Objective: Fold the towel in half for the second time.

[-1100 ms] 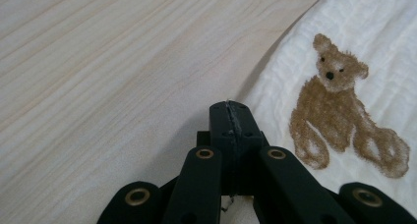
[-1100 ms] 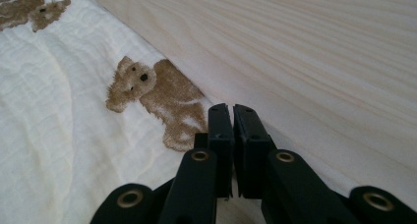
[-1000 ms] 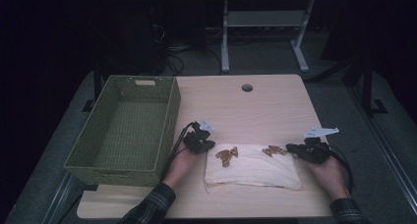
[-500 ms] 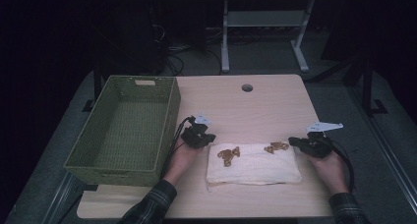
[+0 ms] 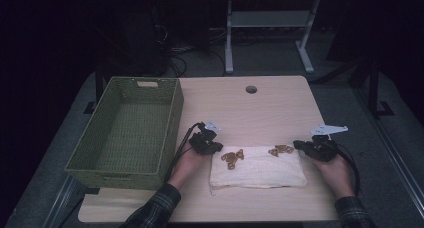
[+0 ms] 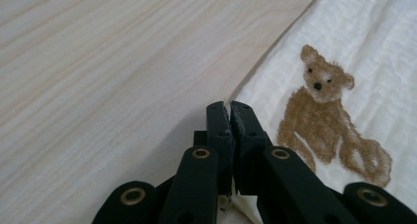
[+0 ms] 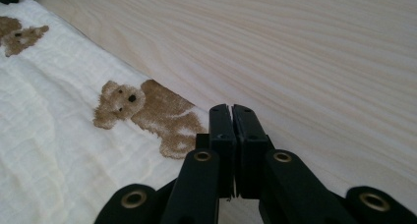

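we see a folded white cloth [image 5: 257,167] lying flat near the front edge of the table [image 5: 260,108], between our two hands. it is soft, crinkled muslin printed with brown teddy bears [image 6: 330,117]. our left gripper [image 6: 230,111] has its jaws pressed together on the cloth's far left corner; a sliver of fabric shows between them. our right gripper [image 7: 230,112] sits at the far right corner, jaws together, and we cannot tell whether cloth is caught there. a green woven basket [image 5: 127,130], rectangular, stands just left of the left hand. the tabletop is pale wood grain.
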Demonstrator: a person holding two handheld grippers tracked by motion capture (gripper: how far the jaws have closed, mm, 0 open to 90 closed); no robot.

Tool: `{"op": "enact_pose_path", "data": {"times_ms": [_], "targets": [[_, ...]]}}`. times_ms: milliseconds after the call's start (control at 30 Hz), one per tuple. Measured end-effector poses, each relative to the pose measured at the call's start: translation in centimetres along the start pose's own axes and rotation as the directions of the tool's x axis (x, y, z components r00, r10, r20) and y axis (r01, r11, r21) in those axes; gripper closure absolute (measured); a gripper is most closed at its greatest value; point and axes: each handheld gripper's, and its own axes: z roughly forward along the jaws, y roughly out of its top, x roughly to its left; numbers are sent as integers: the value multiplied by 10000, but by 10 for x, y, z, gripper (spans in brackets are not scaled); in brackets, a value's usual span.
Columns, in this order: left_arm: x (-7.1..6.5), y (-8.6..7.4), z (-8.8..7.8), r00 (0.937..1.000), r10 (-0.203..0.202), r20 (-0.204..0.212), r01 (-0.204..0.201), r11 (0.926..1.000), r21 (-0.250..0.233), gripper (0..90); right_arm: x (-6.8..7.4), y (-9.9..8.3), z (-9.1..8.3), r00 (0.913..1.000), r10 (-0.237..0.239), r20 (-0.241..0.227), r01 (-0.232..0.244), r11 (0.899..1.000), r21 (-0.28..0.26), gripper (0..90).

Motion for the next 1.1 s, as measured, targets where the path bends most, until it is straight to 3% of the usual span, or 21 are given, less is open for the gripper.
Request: {"op": "enact_pose_path", "data": {"times_ms": [100,300,400,633,767,1100], "targets": [[2,2,-6,9997,-196,-122,190,9987,-470,880,-1,1,-2,10000,2,-38,-3,9999,-130,879],[7,14,-26,9965,-2,-830,-138,9857,-1677,881,-3,8,-7,10000,46,-14,-46,9982,-592,880],[7,14,-29,9956,45,-940,-215,9833,-1805,881,-3,13,-10,10000,-20,25,22,9956,-938,881],[-5,7,-42,9986,203,-498,-290,9830,-1815,880,6,10,-25,9997,-228,-125,210,9920,-1248,881],[-13,0,-51,9993,287,-247,-327,9824,-1838,880,14,2,-35,9987,-427,-278,390,9914,-1247,880],[-28,-11,-62,9974,708,-146,-722,9844,-1602,880,33,-12,-49,9966,-665,-490,607,9919,-1117,881]]}}
